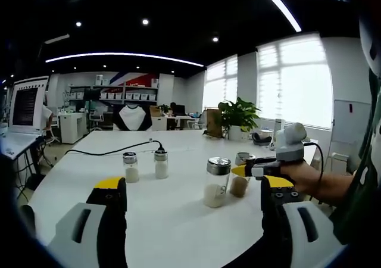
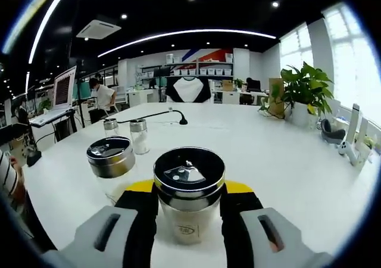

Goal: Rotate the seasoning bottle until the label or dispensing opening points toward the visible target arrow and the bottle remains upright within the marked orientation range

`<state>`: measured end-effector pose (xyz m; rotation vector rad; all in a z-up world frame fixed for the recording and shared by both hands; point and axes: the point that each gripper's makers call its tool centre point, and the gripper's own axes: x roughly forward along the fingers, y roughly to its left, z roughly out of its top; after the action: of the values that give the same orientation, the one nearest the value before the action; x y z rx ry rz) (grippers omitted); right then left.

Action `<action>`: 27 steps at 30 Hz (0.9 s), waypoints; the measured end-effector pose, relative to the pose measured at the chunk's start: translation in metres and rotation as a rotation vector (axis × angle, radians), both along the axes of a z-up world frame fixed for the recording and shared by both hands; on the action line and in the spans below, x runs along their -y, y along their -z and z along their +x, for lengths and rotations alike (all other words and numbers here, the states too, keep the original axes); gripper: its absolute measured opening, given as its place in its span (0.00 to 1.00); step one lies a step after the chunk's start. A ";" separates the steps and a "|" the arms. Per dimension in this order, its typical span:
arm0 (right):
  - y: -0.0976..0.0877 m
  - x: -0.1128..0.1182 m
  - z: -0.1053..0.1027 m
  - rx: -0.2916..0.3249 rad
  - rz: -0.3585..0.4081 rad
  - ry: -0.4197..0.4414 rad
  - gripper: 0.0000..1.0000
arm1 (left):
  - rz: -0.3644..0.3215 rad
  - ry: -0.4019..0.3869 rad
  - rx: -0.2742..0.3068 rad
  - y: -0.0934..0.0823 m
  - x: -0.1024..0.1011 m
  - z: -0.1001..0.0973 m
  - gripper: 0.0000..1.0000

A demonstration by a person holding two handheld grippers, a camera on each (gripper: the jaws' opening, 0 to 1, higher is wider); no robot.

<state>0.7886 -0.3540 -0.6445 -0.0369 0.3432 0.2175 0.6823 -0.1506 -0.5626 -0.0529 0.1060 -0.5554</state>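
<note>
We see open-plan office: long white surface (image 2: 286, 161), monitor (image 1: 27, 104), storage shelves (image 1: 128, 93), potted plant (image 2: 306, 89), ceiling strip lights (image 2: 184, 36).

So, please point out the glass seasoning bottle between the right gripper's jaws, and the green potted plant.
Glass seasoning bottle (image 2: 189, 205), right gripper view, point on its glass body.
Green potted plant (image 2: 306, 86), right gripper view, point on its leaves.

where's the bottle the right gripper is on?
In the right gripper view, the seasoning bottle stands upright between the right gripper's jaws, a second jar at its left, on the white table.
</note>
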 end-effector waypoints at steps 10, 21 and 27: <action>-0.016 0.008 -0.004 0.042 -0.058 0.021 0.63 | -0.001 -0.003 0.002 -0.001 -0.002 0.000 0.99; -0.039 0.031 -0.021 0.053 0.042 0.047 0.65 | -0.041 -0.003 0.002 -0.003 -0.003 -0.002 0.99; -0.047 0.042 -0.030 0.065 0.039 0.053 0.66 | -0.059 0.007 0.017 -0.006 0.000 -0.002 0.99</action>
<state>0.7582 -0.3964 -0.5979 0.0036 0.2745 0.1700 0.6800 -0.1508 -0.5566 -0.1048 0.0731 -0.5655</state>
